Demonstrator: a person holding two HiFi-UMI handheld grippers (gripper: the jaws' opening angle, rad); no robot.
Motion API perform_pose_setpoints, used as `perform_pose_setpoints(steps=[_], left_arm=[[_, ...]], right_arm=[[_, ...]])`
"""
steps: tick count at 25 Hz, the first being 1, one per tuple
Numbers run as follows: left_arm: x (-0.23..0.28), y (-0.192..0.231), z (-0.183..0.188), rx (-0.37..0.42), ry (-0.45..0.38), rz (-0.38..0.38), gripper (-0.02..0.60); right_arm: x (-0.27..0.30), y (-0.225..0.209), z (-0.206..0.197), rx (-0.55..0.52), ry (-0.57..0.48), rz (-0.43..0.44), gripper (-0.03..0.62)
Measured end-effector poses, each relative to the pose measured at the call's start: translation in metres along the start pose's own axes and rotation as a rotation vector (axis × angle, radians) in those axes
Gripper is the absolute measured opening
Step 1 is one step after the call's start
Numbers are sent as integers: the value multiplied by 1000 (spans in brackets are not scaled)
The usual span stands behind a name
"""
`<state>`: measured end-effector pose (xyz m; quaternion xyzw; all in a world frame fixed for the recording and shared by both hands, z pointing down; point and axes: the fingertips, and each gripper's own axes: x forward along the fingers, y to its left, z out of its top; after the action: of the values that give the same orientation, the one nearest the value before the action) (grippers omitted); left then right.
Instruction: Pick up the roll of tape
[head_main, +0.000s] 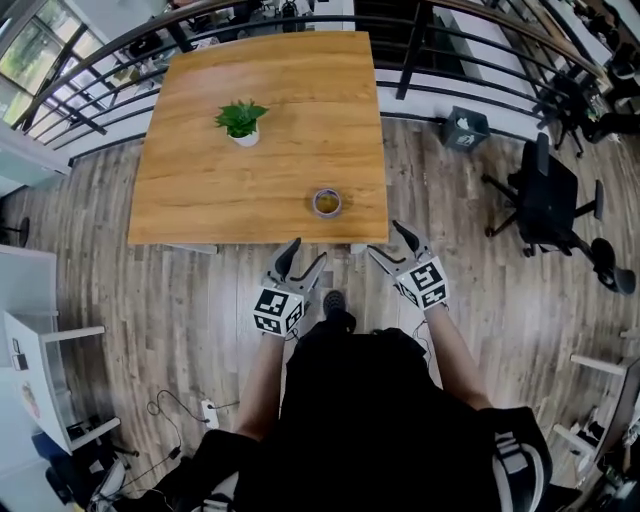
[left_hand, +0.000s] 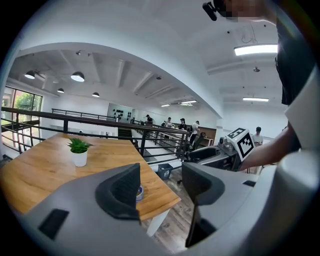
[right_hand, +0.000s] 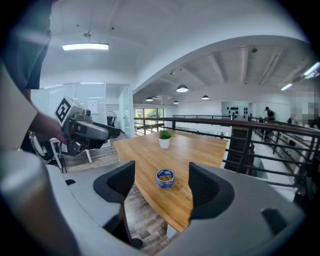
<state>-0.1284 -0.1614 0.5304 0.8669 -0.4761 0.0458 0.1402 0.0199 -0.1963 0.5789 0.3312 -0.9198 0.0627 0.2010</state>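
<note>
Both wide open, empty: left gripper (head_main: 308, 250), right gripper (head_main: 384, 238). Risk: roll of tape (head_main: 327, 202) sits by near edge of table (head_main: 250, 185); clumsy nudge probably drops it.

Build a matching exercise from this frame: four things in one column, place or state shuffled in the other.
Column 1
1. roll of tape
2. potted plant
3. left gripper
4. office chair

Column 2
a. off the table, to its right
b. open and empty, just short of the table's near edge
c. on the table, close to its near edge, right part
d. on the table, further in, left of centre

Pairs: 1-c, 2-d, 3-b, 4-a
</note>
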Motion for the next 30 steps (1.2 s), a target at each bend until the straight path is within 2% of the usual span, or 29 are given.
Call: perform_pose_setpoints(steps=[7, 14, 19, 22, 30], left_arm=[[27, 24, -4, 48, 51, -103, 276], [51, 23, -17, 84, 122, -171, 276], [63, 25, -21, 77, 145, -174, 276], [69, 29, -27, 75, 166, -167, 276], [98, 33, -52, 96, 254, -173, 276]], right_arm=[[14, -11, 4, 35, -7, -89, 344], [6, -20, -9, 90, 9, -137, 336], [9, -29, -16, 114, 13, -131, 324], [19, -38, -19, 98, 24, -135, 339], [41, -47, -27, 111, 48, -60, 339]])
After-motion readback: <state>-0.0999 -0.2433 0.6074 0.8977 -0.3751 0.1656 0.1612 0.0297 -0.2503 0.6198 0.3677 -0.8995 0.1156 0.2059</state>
